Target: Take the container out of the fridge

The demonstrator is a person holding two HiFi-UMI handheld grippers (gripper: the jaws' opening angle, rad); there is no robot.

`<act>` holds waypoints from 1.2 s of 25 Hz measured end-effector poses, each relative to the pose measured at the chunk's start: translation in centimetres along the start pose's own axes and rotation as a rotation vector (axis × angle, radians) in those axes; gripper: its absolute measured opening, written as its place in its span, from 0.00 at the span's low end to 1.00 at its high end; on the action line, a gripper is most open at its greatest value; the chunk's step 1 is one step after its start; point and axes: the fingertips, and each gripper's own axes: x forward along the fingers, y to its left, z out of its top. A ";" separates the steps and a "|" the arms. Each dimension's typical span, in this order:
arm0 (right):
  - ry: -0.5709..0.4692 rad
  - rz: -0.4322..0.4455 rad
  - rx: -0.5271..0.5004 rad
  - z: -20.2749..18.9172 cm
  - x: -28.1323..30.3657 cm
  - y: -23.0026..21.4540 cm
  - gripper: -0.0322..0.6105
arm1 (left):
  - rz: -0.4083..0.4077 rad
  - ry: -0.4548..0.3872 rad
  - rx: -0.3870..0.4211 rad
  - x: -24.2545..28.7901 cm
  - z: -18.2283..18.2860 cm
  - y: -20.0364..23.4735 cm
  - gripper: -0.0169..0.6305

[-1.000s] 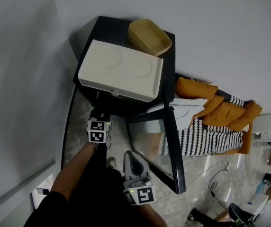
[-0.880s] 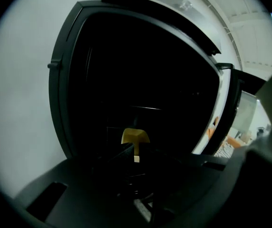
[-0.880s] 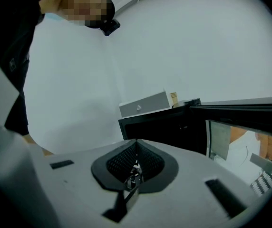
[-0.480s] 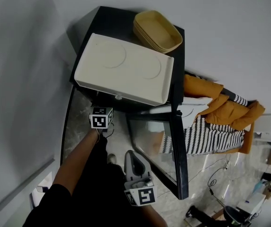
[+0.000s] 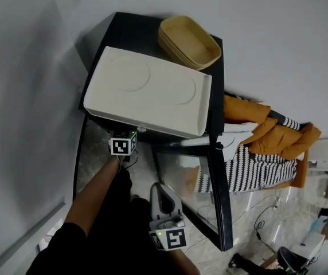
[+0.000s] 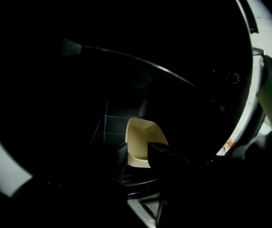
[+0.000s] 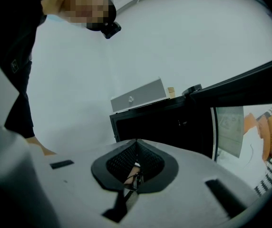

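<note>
Head view: black fridge [image 5: 134, 34] stands against the far wall on a marble floor [image 5: 92, 153]. Its glass door [image 5: 220, 211] is swung open to the right. White flat appliance [image 5: 147, 90] with two ring marks lies on the fridge top and overhangs the near edge. Right of the door there's an orange jacket [image 5: 267, 132] on a striped cloth [image 5: 256, 168]. A stack of tan trays [image 5: 190, 42] sits on the far right corner of the fridge top, just beside the appliance.

Left gripper [image 5: 122, 146]: the arm reaches into the fridge opening, marker cube right under the appliance's near edge, tips hidden in this view. Left gripper view is dark, looking into the fridge interior. Jaws stand apart and have just been opening, and the pads aren't pressing on anything.

Right gripper [image 5: 158, 191] sits near, outside the fridge, left of the door. Right gripper view: jaws closed together with nothing between them, pointing at the fridge front.

Container [image 6: 143, 141]: cream, inside the fridge on a wire shelf [image 6: 110, 132], showing in the gap between the left jaws. The right-hand jaw overlaps its edge. Can't tell if it touches.
</note>
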 end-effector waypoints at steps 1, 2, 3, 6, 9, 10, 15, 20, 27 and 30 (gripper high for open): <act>-0.003 -0.004 0.005 -0.2 0.1 0.0 0.05 | 0.006 0.003 0.001 0.3 0.0 0.2 0.21; -0.006 -0.008 0.008 -0.3 0.2 0.0 0.05 | 0.012 0.004 0.002 0.6 0.0 0.4 0.21; -0.009 -0.012 0.010 -0.4 0.2 0.0 0.05 | 0.016 0.004 0.002 0.9 0.0 0.6 0.21; -0.018 -0.020 0.010 -0.6 0.3 -0.1 0.05 | 0.024 0.006 -0.002 1.8 -0.1 1.1 0.22; -0.024 -0.027 0.001 -0.8 0.6 -0.4 0.05 | 0.049 0.015 0.013 2.8 0.0 1.8 0.22; -0.028 -0.028 -0.005 -0.9 0.7 -0.4 0.05 | 0.058 0.020 0.015 3.1 0.0 2.1 0.22; -0.024 -0.037 0.014 -1.1 1.1 -0.5 0.05 | 0.071 0.040 0.007 4.0 -0.5 2.6 0.22; -0.008 -0.052 0.001 -1.6 1.3 -0.9 0.05 | 0.062 0.044 0.008 4.8 -0.4 2.3 0.22; -0.021 -0.064 0.011 -1.5 1.4 -1.0 0.05 | -0.054 -0.100 0.042 6.3 2.8 -0.2 0.16; -0.023 -0.069 0.014 -1.5 1.4 -1.1 0.05 | -0.041 -0.067 0.010 6.2 1.9 -0.1 0.13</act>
